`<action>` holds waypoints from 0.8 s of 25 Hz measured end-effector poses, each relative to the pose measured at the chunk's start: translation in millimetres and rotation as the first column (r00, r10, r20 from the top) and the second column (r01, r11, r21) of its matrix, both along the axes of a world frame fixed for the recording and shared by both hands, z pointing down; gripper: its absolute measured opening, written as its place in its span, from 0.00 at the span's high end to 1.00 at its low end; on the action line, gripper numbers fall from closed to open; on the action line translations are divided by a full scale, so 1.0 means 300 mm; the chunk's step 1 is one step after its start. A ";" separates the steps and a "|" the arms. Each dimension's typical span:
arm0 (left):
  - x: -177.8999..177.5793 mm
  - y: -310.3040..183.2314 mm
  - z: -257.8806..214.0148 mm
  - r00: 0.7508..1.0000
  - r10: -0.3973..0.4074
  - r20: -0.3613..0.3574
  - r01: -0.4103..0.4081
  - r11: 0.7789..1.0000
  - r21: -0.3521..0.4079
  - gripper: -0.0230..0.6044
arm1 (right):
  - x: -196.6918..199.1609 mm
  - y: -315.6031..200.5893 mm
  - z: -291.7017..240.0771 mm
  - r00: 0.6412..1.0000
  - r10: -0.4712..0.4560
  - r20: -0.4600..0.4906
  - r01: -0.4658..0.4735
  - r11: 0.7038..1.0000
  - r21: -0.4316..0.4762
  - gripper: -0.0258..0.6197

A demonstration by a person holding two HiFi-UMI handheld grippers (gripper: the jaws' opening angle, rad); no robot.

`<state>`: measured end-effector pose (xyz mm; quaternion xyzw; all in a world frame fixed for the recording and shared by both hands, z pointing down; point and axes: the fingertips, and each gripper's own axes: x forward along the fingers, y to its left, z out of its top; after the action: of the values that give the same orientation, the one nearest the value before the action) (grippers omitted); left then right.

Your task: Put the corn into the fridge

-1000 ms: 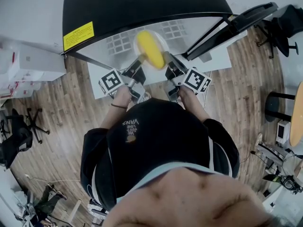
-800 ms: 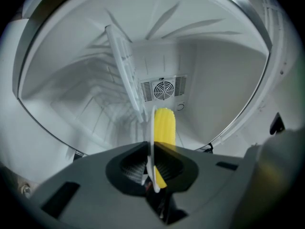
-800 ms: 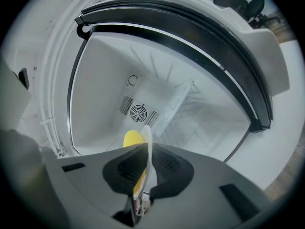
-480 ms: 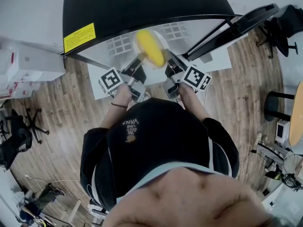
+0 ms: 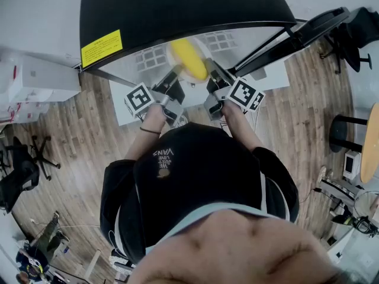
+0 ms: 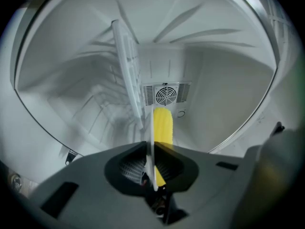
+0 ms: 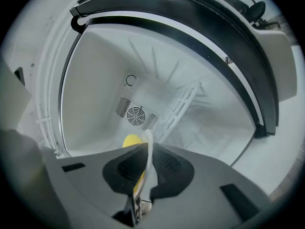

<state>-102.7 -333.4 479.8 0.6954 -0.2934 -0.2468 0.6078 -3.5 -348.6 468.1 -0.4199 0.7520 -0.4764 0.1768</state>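
A yellow corn cob [image 5: 189,57] lies on a white plate [image 5: 177,47] held at the mouth of the open fridge [image 5: 177,5]. My left gripper [image 5: 176,74] is shut on the plate's left rim, and my right gripper [image 5: 208,70] is shut on its right rim. In the left gripper view the thin plate edge [image 6: 150,142] stands between the jaws of the left gripper [image 6: 148,149], with the corn [image 6: 163,123] just beyond. In the right gripper view the plate rim [image 7: 149,144] is pinched by the right gripper [image 7: 145,156], the corn [image 7: 131,141] showing to its left.
The fridge interior is white, with a round fan vent [image 6: 166,95] on the back wall and a white rack [image 7: 183,104] leaning inside. The black door [image 5: 296,31] stands open to the right. Boxes [image 5: 35,78] and office chairs [image 5: 21,170] stand on the wooden floor.
Both grippers and the plate with the corn have crept slightly further toward the fridge opening. The grips are unchanged.
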 end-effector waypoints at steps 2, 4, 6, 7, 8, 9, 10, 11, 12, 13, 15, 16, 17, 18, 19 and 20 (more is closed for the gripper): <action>-0.002 -0.004 -0.001 1.000 -0.009 -0.012 0.009 1.000 -0.006 0.92 | -0.003 -0.010 -0.002 1.000 -0.002 -0.007 0.002 1.000 0.005 0.91; -0.003 -0.009 -0.002 0.999 -0.022 -0.024 0.022 1.000 -0.017 0.92 | -0.006 -0.020 -0.004 1.000 -0.005 -0.012 0.005 1.000 0.009 0.91; -0.007 -0.013 0.003 0.999 -0.035 -0.033 0.034 0.999 -0.032 0.92 | -0.008 -0.031 -0.008 1.000 -0.007 -0.016 0.007 1.000 0.013 0.91; -0.009 -0.016 0.003 0.998 -0.041 -0.038 0.040 0.999 -0.037 0.92 | -0.010 -0.036 -0.011 1.000 -0.009 -0.019 0.009 1.000 0.016 0.91; -0.009 -0.019 -0.001 0.998 -0.047 -0.048 0.045 0.998 -0.041 0.92 | -0.012 -0.040 -0.014 1.000 -0.011 -0.021 0.011 1.000 0.020 0.91; -0.009 -0.020 -0.005 0.997 -0.053 -0.061 0.051 0.998 -0.047 0.92 | -0.015 -0.044 -0.018 1.000 -0.013 -0.024 0.014 1.000 0.023 0.91; -0.010 -0.020 -0.006 0.996 -0.060 -0.072 0.056 0.997 -0.057 0.92 | -0.017 -0.048 -0.021 0.999 -0.015 -0.028 0.016 0.999 0.028 0.91; -0.012 -0.020 -0.003 0.995 -0.067 -0.080 0.062 0.996 -0.069 0.92 | -0.019 -0.051 -0.024 0.999 -0.018 -0.032 0.019 0.999 0.033 0.91; -0.014 -0.020 0.001 0.993 -0.073 -0.087 0.067 0.995 -0.079 0.92 | -0.021 -0.053 -0.027 0.999 -0.019 -0.035 0.021 0.999 0.037 0.92; -0.015 -0.019 0.002 0.992 -0.078 -0.094 0.070 0.994 -0.085 0.92 | -0.022 -0.054 -0.031 0.999 -0.021 -0.038 0.022 0.999 0.041 0.91; -0.015 -0.019 -0.005 0.991 -0.083 -0.104 0.075 0.994 -0.083 0.92 | -0.024 -0.054 -0.034 0.999 -0.023 -0.050 0.025 0.999 0.048 0.91; -0.014 -0.020 -0.007 0.991 -0.085 -0.106 0.077 0.994 -0.082 0.92 | -0.024 -0.055 -0.034 0.998 -0.023 -0.060 0.026 0.998 0.051 0.91; -0.014 -0.022 -0.007 0.991 -0.087 -0.106 0.078 0.994 -0.083 0.92 | -0.023 -0.058 -0.031 0.997 -0.023 -0.072 0.026 0.998 0.051 0.91; -0.013 -0.024 -0.007 0.991 -0.088 -0.105 0.079 0.993 -0.083 0.92 | -0.021 -0.060 -0.028 0.996 -0.022 -0.082 0.026 0.998 0.051 0.91; -0.012 -0.025 -0.008 0.991 -0.089 -0.104 0.080 0.993 -0.084 0.92 | -0.019 -0.062 -0.026 0.996 -0.020 -0.087 0.024 0.998 0.049 0.91; -0.012 -0.024 -0.009 0.991 -0.089 -0.105 0.080 0.993 -0.084 0.92 | -0.018 -0.063 -0.025 0.996 -0.017 -0.089 0.021 0.999 0.049 0.91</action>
<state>-106.4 -340.8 477.0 0.6433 -0.2987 -0.2978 0.6389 -8.8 -367.5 460.5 -0.4291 0.7746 -0.4401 0.1490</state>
